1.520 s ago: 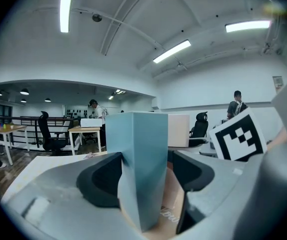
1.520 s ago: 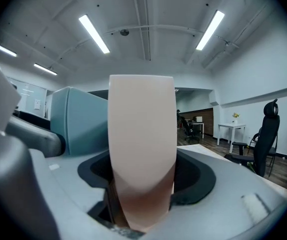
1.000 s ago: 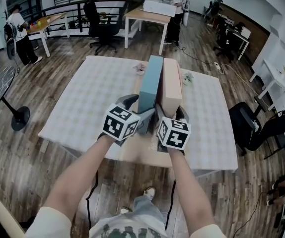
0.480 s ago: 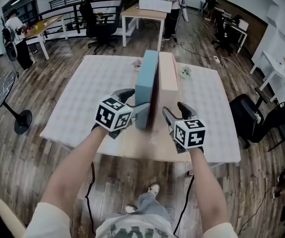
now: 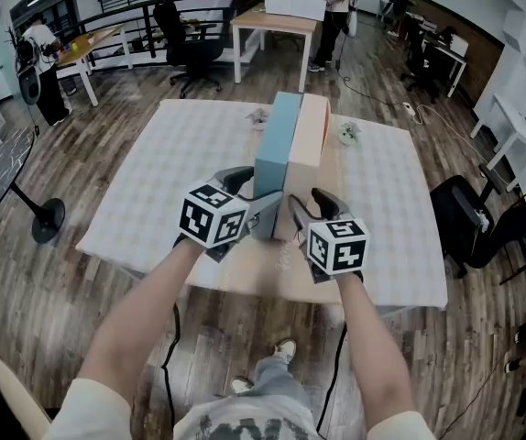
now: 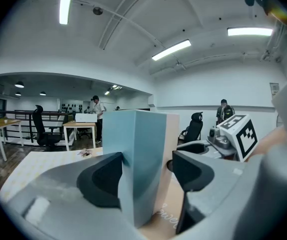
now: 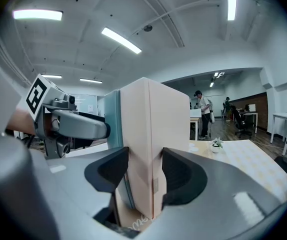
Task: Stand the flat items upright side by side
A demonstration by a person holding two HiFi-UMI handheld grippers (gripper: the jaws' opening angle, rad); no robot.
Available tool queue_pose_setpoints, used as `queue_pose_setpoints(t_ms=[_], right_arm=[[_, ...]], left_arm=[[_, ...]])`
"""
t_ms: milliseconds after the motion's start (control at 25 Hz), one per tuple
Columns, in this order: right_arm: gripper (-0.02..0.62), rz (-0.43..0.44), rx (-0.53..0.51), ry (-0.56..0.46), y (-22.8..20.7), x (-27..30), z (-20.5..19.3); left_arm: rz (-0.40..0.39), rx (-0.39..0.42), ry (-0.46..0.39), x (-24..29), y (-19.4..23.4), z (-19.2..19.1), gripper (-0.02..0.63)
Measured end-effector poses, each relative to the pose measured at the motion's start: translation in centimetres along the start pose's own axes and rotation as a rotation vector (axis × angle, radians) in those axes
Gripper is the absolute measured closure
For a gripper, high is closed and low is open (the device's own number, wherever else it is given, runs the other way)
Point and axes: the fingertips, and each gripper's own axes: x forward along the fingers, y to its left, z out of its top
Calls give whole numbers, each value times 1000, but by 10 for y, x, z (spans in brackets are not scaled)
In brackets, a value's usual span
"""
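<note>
Surface: checked table (image 5: 153, 191), open office.
Boxes: blue box (image 5: 277, 145) and pink box (image 5: 311, 131) upright, touching.
Left gripper (image 6: 146, 171): forearm forward, jaws wide astride blue box.
Right gripper (image 7: 144, 174): jaws just closing, pads on pink box.

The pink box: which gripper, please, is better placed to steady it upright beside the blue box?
Right. The fingers of the right gripper have just been closing and now press both sides of the pink box. The left gripper only straddles the blue box, one finger clear.
</note>
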Motion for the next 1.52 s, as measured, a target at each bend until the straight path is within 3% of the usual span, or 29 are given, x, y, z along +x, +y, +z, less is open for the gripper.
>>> queue_pose_setpoints(t_ms=[160,400,560,800,960,1520], right_arm=[[393,0,-7,10,2,-5,0],[428,-82,-10,15,8,-37,9],[491,-141,1,-8,4,-72,20],[587,-141,-14,-27,23,-106,32],[597,-127,-30,-23,31,-116,33],[597,-117,-61,-49,34,-131,38]], left_arm=[[51,-21,3,-5,9,-4,276],[147,-32,-7,-29,6,0,283],[199,-1,-32,-57,-10,12,367],[276,-1,-32,-93,-22,12,498],[299,2,-14,-102,-32,3,597],[307,-49,-1,-114,-38,-15,601]])
